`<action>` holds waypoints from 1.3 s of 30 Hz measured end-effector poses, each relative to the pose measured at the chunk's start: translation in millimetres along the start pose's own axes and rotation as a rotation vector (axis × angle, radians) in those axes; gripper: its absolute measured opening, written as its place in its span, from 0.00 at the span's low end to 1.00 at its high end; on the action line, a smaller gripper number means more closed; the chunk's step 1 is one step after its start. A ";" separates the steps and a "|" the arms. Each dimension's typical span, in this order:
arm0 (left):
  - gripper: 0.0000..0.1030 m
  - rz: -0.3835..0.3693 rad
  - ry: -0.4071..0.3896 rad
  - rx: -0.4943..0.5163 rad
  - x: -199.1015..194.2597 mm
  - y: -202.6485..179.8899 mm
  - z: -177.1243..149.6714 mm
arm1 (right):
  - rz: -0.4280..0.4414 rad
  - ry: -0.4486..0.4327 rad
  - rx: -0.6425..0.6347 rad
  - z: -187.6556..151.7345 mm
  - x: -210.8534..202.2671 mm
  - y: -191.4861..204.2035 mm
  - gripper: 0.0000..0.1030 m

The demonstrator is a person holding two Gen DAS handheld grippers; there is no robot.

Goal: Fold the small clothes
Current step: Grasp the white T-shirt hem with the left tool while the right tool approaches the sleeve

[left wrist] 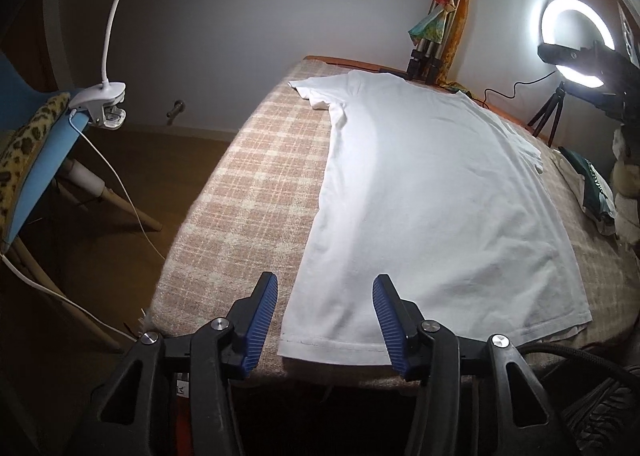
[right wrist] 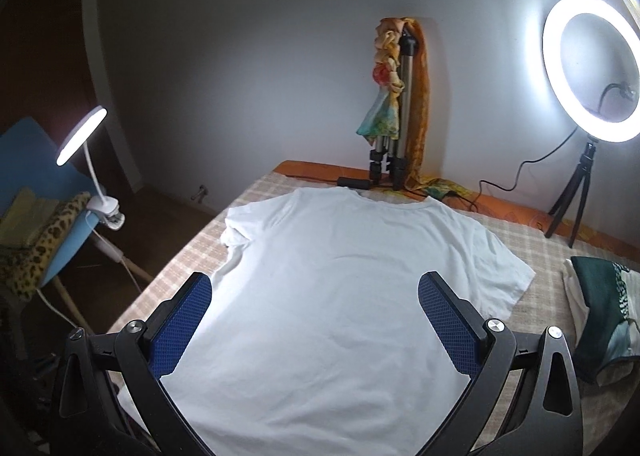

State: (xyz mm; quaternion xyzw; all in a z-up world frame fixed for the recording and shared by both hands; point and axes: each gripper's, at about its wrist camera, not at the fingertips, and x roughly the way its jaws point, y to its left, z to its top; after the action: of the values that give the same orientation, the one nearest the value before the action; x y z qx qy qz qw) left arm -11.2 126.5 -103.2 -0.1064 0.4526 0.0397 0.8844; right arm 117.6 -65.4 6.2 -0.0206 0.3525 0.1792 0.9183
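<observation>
Two grippers, both with jaws spread wide and nothing between them. Left gripper [left wrist: 325,292] sits low at the near left corner of the tee [left wrist: 420,192], its blue pads straddling the hem corner; can't tell if either pad touches the cloth. Right gripper [right wrist: 315,288] hovers over the middle of the tee [right wrist: 340,296], fingers apart on either side of the body panel, no contact visible.

Tee is white, spread flat on a checked blanket [left wrist: 248,184], collar toward the far wall, hem toward the camera. Left sleeve is bunched and folded slightly under itself; right sleeve lies out flat. Some soft wrinkles near the left armpit, rest fairly smooth.

Around it:
- ring light [right wrist: 592,68] on a small tripod, far right, lit, cable trailing onto the orange edge
- folded tripod [right wrist: 394,124] leaning on the wall behind the collar, colourful scarf [right wrist: 384,96] draped on it
- clip lamp [right wrist: 82,134] clamped to a blue chair [left wrist: 44,160] at left, lit, white cord hanging down
- leopard-print cloth [right wrist: 48,240] on the chair
- green and white garment pile [right wrist: 604,308] at the right edge of the blanket, well apart from the tee
</observation>
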 end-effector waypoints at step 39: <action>0.05 -0.083 0.135 -0.052 54.7 9.6 -15.1 | 0.160 0.357 -0.041 41.9 285.1 101.0 0.77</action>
State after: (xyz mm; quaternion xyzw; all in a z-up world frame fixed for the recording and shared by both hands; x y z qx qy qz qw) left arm 7.3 131.1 -157.5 -0.1502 0.5055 0.0075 0.8496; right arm 305.7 125.6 -140.1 -0.0426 0.5064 0.2523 0.8235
